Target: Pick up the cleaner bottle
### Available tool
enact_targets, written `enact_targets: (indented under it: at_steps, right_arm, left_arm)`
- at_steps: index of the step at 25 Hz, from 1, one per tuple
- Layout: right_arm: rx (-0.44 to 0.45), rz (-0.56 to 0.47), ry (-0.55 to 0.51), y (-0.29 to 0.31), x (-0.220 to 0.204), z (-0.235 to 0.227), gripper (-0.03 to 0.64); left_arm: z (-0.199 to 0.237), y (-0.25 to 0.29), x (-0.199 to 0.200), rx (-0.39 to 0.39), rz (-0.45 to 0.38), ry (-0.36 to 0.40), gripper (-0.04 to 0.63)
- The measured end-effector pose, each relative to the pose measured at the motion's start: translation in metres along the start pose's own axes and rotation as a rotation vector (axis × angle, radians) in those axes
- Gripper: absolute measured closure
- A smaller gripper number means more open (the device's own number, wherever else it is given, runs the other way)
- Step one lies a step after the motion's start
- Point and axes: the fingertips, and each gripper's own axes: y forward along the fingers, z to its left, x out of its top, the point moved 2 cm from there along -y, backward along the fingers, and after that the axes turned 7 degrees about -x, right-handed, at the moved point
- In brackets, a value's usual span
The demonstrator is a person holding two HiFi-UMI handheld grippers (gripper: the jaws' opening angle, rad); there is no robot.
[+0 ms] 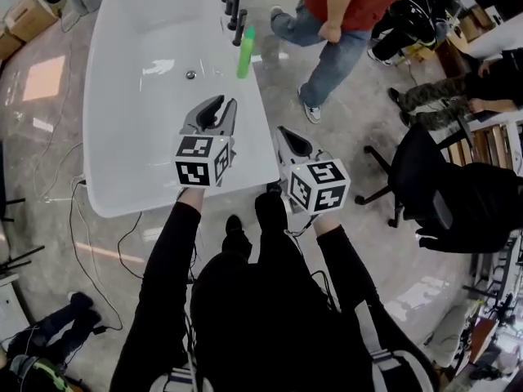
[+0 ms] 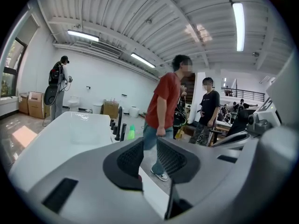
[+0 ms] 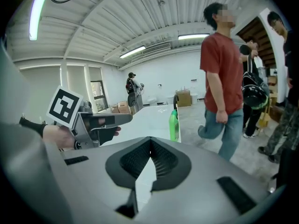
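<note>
The green cleaner bottle (image 1: 245,53) (image 2: 131,132) (image 3: 174,123) stands upright on the far right rim of a white bathtub (image 1: 122,194), beside black tap fittings (image 1: 233,6). My left gripper (image 1: 216,111) (image 2: 149,146) hovers over the tub's near right part, well short of the bottle. A clear gap shows between its pads, with nothing in it. My right gripper (image 1: 288,137) (image 3: 150,141) hangs just off the tub's right edge, its fingertips touching and holding nothing. The left gripper (image 3: 93,125) also shows in the right gripper view, left of the bottle.
A person in a red shirt (image 1: 343,15) walks on the floor just right of the bottle. A black office chair (image 1: 417,170) and seated people stand further right. Cables (image 1: 82,211) lie on the floor by the tub's near left corner. Cardboard boxes (image 1: 29,15) sit far left.
</note>
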Motion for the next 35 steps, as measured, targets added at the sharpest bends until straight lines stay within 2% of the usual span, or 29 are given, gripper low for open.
enact_targets:
  at_steps: [8,20,28,35]
  right_arm:
    - [0.041,0.02,-0.002,0.033,0.007,-0.02,0.615]
    - [0.068,0.069,0.008,0.087,0.009,-0.075,0.615]
    - [0.102,0.109,-0.016,0.13,0.012,-0.103,0.615]
    - [0.141,0.141,-0.021,0.171,0.005,-0.116,0.615]
  left_arm:
    - [0.013,0.044,-0.008,0.021,0.042,-0.003,0.449]
    - [0.044,0.123,-0.036,0.092,0.111,-0.002,0.374]
    - [0.078,0.17,-0.056,0.149,0.142,0.0,0.35]
    - [0.115,0.204,-0.091,0.194,0.197,-0.013,0.344]
